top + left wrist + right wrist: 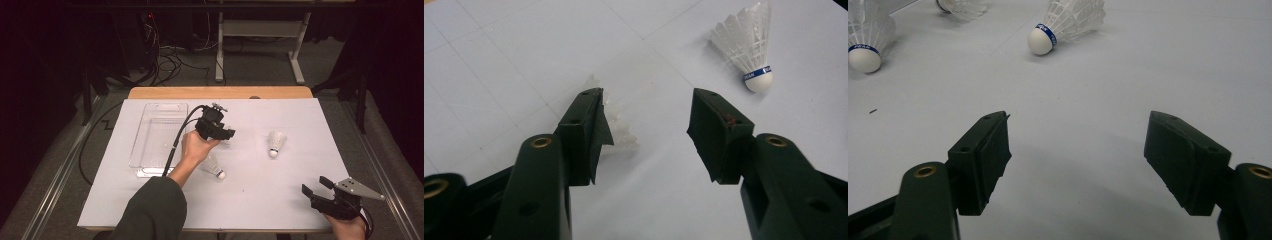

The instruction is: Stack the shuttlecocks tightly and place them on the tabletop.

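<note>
On the white table (150,200), three shuttlecocks (276,142) lie beside two wide-open, empty tools (227,134).

White feathers and a blue band are shown on the shuttlecock (749,47) (worktop (280,200) white, jaws black).

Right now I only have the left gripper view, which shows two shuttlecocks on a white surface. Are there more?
Observer: Yes. In the high view a third shuttlecock lies beside the left hand.
Operator: Is there a container anywhere?
Observer: A clear tray sits to the left of that hand.
Operator: Where is the other gripper?
Observer: The right gripper is at the near right corner of the table. Its jaws are open with nothing between them.
</note>
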`<action>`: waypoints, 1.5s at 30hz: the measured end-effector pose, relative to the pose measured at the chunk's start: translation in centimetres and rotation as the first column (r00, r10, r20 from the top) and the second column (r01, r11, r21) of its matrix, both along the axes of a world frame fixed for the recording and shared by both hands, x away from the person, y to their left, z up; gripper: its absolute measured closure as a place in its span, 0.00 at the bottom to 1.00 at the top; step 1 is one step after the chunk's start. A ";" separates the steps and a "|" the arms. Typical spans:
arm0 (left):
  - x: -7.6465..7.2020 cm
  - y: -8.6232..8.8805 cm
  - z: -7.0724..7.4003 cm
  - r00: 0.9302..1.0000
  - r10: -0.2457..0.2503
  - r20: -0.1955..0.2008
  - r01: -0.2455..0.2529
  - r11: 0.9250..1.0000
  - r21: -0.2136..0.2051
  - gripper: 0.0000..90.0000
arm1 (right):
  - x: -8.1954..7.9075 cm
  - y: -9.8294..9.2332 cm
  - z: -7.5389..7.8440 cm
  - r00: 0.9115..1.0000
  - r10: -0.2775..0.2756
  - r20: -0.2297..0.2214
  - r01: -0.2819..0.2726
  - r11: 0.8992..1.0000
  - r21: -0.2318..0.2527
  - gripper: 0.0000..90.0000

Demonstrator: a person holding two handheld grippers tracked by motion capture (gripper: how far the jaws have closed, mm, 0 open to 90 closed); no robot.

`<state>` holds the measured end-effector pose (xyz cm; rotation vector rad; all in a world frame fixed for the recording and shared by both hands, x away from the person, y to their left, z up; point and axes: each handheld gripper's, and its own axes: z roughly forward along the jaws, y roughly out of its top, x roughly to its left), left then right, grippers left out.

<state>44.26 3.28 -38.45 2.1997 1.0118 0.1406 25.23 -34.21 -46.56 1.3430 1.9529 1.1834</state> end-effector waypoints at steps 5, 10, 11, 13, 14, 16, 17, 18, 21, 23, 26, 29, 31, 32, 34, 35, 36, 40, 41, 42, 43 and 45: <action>-0.5 1.1 -0.1 0.999 0.027 0.017 -0.027 1.000 -0.008 0.49 | 0.0 0.0 0.0 1.000 0.001 -0.001 -0.001 1.000 -0.002 0.30; -1.1 2.1 0.1 0.998 0.049 0.037 -0.048 0.999 -0.010 0.47 | 0.0 0.0 0.0 1.000 -0.002 0.000 0.002 1.000 -0.001 0.30; -1.3 2.3 0.1 0.998 0.050 0.041 -0.049 0.999 -0.011 0.47 | 0.0 0.0 0.0 1.000 -0.002 -0.001 0.002 1.000 -0.002 0.30; -1.6 2.6 0.1 0.998 0.051 0.042 -0.051 0.999 -0.018 0.47 | 0.0 0.0 0.0 1.000 -0.002 -0.001 0.002 1.000 -0.002 0.30; -1.7 2.8 0.1 0.998 0.051 0.042 -0.051 0.999 -0.019 0.47 | 0.0 0.0 0.0 1.000 -0.003 -0.001 0.003 1.000 -0.002 0.30; -2.0 3.1 0.0 0.998 0.053 0.046 -0.052 0.998 -0.021 0.47 | 0.0 0.0 0.0 1.000 -0.004 0.000 0.004 1.000 -0.001 0.30; -2.1 3.2 0.0 0.998 0.053 0.046 -0.052 0.998 -0.021 0.47 | 0.0 0.0 0.0 1.000 -0.005 0.000 0.005 1.000 -0.001 0.30; -2.2 3.4 0.0 0.998 0.052 0.044 -0.051 0.998 -0.019 0.47 | 0.0 0.0 0.0 1.000 -0.005 0.000 0.005 1.000 -0.001 0.30; -2.6 3.9 0.1 0.997 0.057 0.048 -0.055 0.998 -0.028 0.47 | 0.0 0.0 0.0 1.000 -0.004 0.001 0.004 1.000 -0.004 0.30; -2.8 4.2 0.3 0.997 0.056 0.049 -0.055 0.998 -0.031 0.47 | 0.0 0.0 0.0 1.000 -0.006 0.001 0.006 1.000 -0.004 0.30; -3.2 4.6 0.4 0.997 0.060 0.056 -0.058 0.998 -0.033 0.47 | 0.0 0.0 0.0 1.000 -0.008 0.000 0.008 1.000 -0.005 0.30; -3.5 5.1 0.3 0.996 0.065 0.058 -0.063 0.997 -0.037 0.47 | 0.0 0.0 0.0 1.000 -0.008 -0.001 0.008 1.000 -0.006 0.30; -3.7 5.5 0.3 0.996 0.068 0.059 -0.066 0.997 -0.040 0.47 | 0.0 0.1 0.0 1.000 -0.008 -0.001 0.008 1.000 -0.008 0.30; -3.8 5.6 0.3 0.996 0.072 0.060 -0.069 0.997 -0.043 0.47 | 0.0 0.1 0.0 1.000 -0.008 -0.001 0.008 1.000 -0.008 0.30; -4.0 6.0 0.3 0.995 0.075 0.059 -0.072 0.996 -0.049 0.47 | 0.0 0.1 0.0 1.000 -0.010 -0.002 0.010 1.000 -0.008 0.30; -4.1 6.1 0.2 0.995 0.078 0.060 -0.075 0.996 -0.050 0.47 | 0.0 0.1 0.0 1.000 -0.010 -0.002 0.010 1.000 -0.008 0.30; -4.2 6.3 0.2 0.995 0.080 0.060 -0.077 0.996 -0.051 0.47 | 0.0 0.1 0.0 1.000 -0.011 -0.002 0.011 1.000 -0.008 0.30; -4.6 6.8 0.1 0.995 0.083 0.064 -0.080 0.996 -0.048 0.47 | 0.0 0.1 0.0 1.000 -0.011 -0.002 0.011 1.000 -0.009 0.30; -4.7 6.9 0.1 0.995 0.083 0.062 -0.080 0.996 -0.051 0.47 | 0.0 0.1 0.0 1.000 -0.011 -0.002 0.011 1.000 -0.009 0.30; -4.8 7.1 0.1 0.994 0.085 0.063 -0.081 0.995 -0.055 0.47 | 0.0 0.1 0.0 1.000 -0.011 -0.003 0.011 1.000 -0.009 0.30; -4.9 7.2 0.1 0.994 0.087 0.063 -0.084 0.995 -0.059 0.47 | 0.0 0.1 0.0 1.000 -0.011 -0.003 0.011 1.000 -0.009 0.30; -5.2 7.5 0.0 0.994 0.087 0.067 -0.083 0.995 -0.055 0.47 | 0.0 0.1 0.0 1.000 -0.010 -0.003 0.010 1.000 -0.010 0.30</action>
